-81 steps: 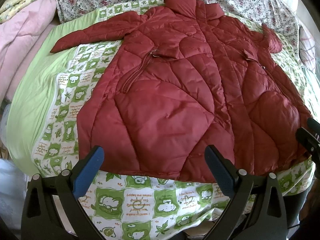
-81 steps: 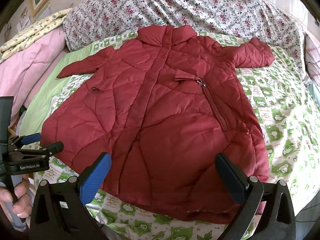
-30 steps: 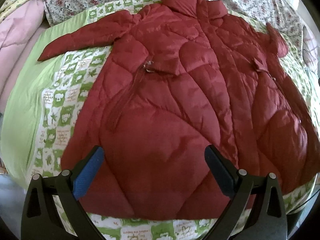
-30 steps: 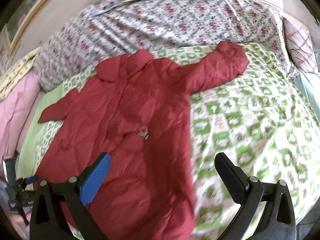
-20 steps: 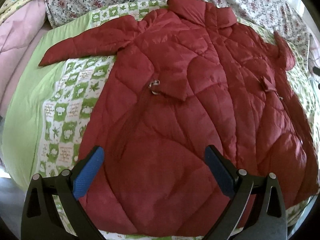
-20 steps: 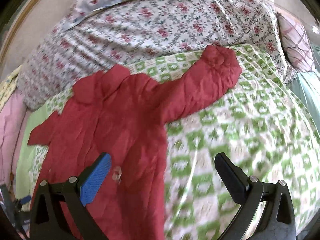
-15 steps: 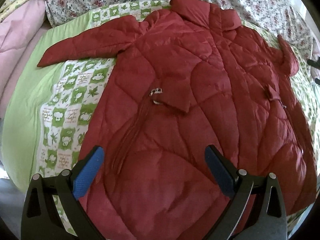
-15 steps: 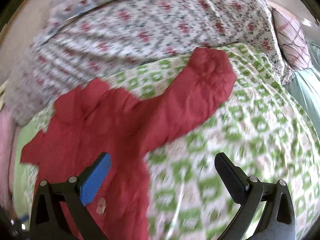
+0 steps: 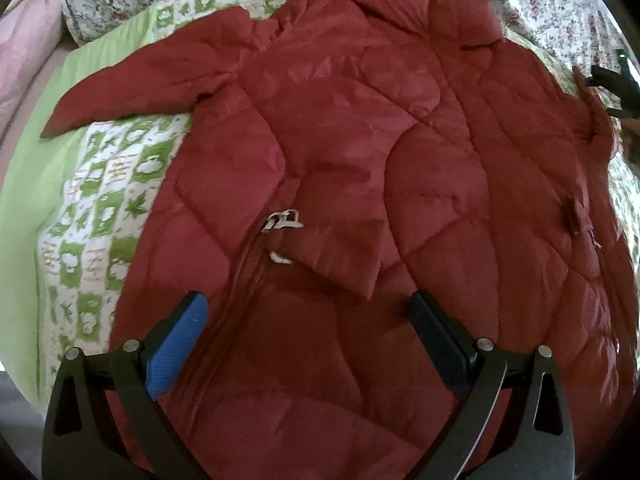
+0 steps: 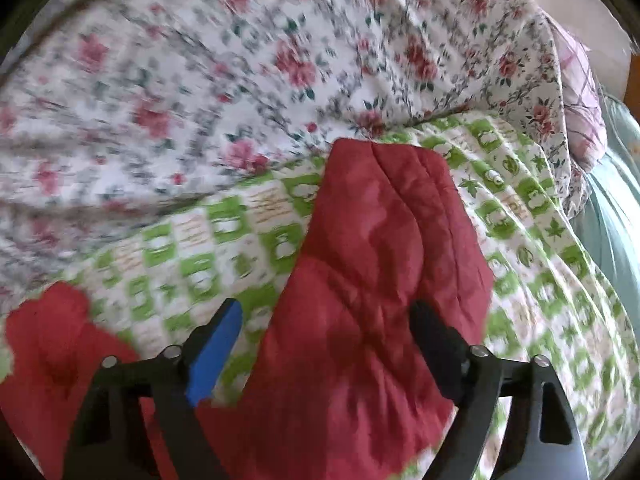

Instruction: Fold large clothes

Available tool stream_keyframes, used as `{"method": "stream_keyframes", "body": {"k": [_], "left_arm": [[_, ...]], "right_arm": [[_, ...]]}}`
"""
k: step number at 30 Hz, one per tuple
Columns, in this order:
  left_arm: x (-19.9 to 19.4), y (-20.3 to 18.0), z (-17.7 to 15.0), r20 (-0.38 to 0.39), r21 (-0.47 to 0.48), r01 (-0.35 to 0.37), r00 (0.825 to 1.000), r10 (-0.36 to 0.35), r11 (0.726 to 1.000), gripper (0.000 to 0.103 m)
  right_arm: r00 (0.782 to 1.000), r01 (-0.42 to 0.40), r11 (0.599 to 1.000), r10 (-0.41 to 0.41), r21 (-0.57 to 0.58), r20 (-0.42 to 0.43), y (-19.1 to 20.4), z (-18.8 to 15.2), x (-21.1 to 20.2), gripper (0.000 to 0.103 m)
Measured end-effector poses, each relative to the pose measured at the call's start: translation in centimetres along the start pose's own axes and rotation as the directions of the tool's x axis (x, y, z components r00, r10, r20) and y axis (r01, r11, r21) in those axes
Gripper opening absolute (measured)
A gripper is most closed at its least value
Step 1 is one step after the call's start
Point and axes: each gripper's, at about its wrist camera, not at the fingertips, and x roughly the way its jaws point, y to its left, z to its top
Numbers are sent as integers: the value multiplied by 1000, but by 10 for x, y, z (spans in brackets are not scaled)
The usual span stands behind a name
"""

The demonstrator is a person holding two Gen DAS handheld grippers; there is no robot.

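Red coat (image 9: 360,168) flat on bed. L gripper (image 9: 308,332) open over hem; R gripper (image 10: 328,332) jaws just narrowing, astride sleeve (image 10: 384,240), not pinching.

The coat's (image 9: 360,160) hem runs off the bottom of the left wrist view, behind the left gripper (image 9: 308,344). Its far sleeve is squeezed to a sliver at the right rim. In the right wrist view, motion smears the flowered quilt (image 10: 200,80), and the sleeve's (image 10: 380,280) shoulder end is cut off below the right gripper (image 10: 328,344).
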Motion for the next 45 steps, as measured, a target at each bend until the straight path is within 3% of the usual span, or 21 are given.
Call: {"method": "stream_keyframes", "body": {"k": [3, 5, 6, 7, 8, 11, 15, 21, 24, 29, 34, 40, 42, 45], "left_arm": [[7, -5, 1, -14, 7, 8, 1000, -8, 1000, 101], [7, -9, 1, -6, 23, -1, 1000, 1, 1000, 101], [7, -10, 1, -2, 30, -4, 1000, 4, 1000, 101], [7, -11, 1, 2, 35, -6, 1000, 6, 999, 101], [6, -12, 1, 2, 38, -6, 1000, 6, 999, 101], [6, -13, 1, 5, 37, -2, 1000, 2, 999, 101], [2, -12, 3, -1, 23, 37, 999, -37, 999, 101], [-16, -8, -3, 29, 26, 47, 998, -48, 999, 101], [-23, -2, -4, 38, 11, 75, 996, -75, 997, 101], [-26, 11, -5, 34, -21, 125, 992, -124, 992, 101], [-30, 26, -4, 34, -53, 170, 985, -169, 984, 101], [-33, 44, 7, 47, -87, 234, 972, -231, 968, 101], [-31, 50, 12, 42, -106, 268, 963, -265, 958, 101], [-26, 58, 24, 25, -144, 356, 934, -356, 923, 101]], "right_arm": [[998, 30, 999, -28, 26, -51, -5, 7, 32, 84], [996, 65, 997, -62, 31, -71, -11, 9, 47, 71], [997, 38, 998, -35, 44, -72, -16, 9, 49, 68], [998, 17, 998, -13, 54, -67, -18, 8, 49, 52], [998, -8, 998, 12, 57, -60, -20, 8, 47, 26], [998, -53, 998, 54, 22, -39, -16, 4, 31, 12], [983, -184, 983, 184, -18, -24, -7, -8, 1, 10], [925, -378, 917, 381, -126, -5, 29, -38, -68, 10], [873, -482, 853, 487, -201, -27, 66, -56, -97, 10], [784, -613, 727, 609, -308, -124, 128, -119, -143, 10], [751, -654, 651, 622, -386, -223, 180, -174, -151, 10], [734, -676, 591, 597, -441, -325, 230, -221, -149, 11], [727, -682, 571, 591, -457, -348, 242, -233, -147, 11], [726, -685, 561, 581, -465, -367, 248, -245, -145, 18]]}}
